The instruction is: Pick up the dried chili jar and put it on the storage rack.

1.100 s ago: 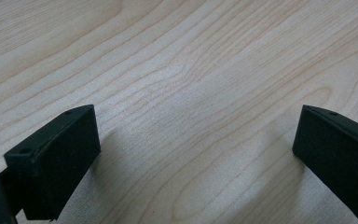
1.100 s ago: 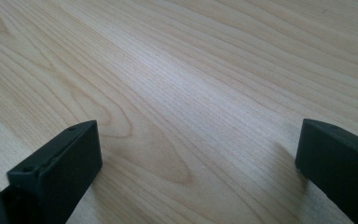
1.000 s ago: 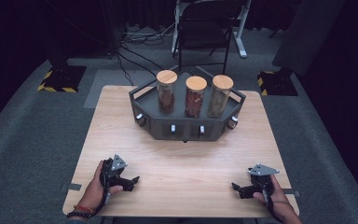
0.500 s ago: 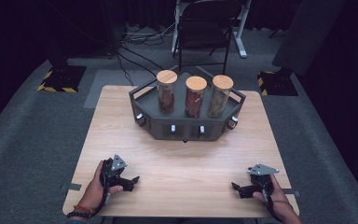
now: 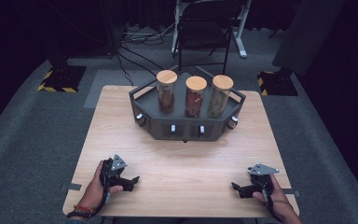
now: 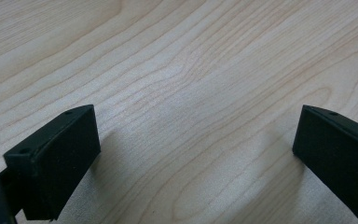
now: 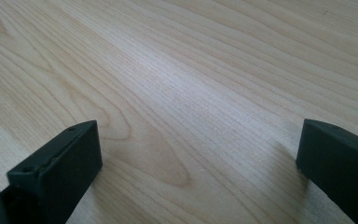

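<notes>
A dark grey tray (image 5: 145, 113) stands at the far middle of the wooden table (image 5: 182, 163). Three cork-lidded glass jars stand upright in it: left jar (image 5: 166, 91), middle jar (image 5: 195, 96), right jar (image 5: 219, 95). My left gripper (image 5: 133, 181) rests on the table near the front left, held in a hand, pointing right. Its jaws are wide apart over bare wood (image 6: 191, 116), gripper (image 6: 196, 163) open and empty. My right gripper (image 5: 236, 187) rests near the front right, pointing left, also open over bare wood (image 7: 191, 93), gripper (image 7: 198, 165) empty.
Small knobs (image 5: 172, 128) line the tray's front face. Behind the table stands a black folding chair (image 5: 204, 35) with cables on the grey floor. Bare tabletop lies between the two grippers and the tray.
</notes>
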Available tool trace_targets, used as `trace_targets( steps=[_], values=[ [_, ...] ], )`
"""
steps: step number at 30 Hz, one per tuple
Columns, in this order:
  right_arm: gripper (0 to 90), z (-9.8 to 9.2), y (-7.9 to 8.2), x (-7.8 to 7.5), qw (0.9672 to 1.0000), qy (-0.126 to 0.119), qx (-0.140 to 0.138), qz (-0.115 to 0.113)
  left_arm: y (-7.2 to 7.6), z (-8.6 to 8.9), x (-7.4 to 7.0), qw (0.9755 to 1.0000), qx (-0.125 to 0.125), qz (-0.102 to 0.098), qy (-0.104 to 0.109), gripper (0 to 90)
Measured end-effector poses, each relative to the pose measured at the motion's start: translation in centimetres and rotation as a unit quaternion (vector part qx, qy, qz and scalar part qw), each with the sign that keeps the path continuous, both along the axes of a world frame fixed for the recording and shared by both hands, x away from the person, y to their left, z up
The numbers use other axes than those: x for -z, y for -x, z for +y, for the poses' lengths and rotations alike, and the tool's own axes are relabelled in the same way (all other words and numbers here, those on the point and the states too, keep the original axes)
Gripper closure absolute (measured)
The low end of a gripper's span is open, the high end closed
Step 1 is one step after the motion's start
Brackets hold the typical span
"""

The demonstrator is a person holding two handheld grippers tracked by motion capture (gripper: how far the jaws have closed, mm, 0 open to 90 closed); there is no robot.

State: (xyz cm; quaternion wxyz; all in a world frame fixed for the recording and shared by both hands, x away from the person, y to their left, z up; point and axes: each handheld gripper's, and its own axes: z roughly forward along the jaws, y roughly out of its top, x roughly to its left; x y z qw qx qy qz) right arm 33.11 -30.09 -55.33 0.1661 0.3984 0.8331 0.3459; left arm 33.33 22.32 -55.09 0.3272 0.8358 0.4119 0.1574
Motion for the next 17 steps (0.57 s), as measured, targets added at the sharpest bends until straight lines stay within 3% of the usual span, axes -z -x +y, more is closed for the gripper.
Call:
trace_targets(
  steps=[17],
  values=[
    [0.0,0.00,0.00,0.00,1.0000,0.000,0.000,0.000,-0.09,-0.01,0.00,1.0000,0.003,0.000,0.000,0.2]
  ],
)
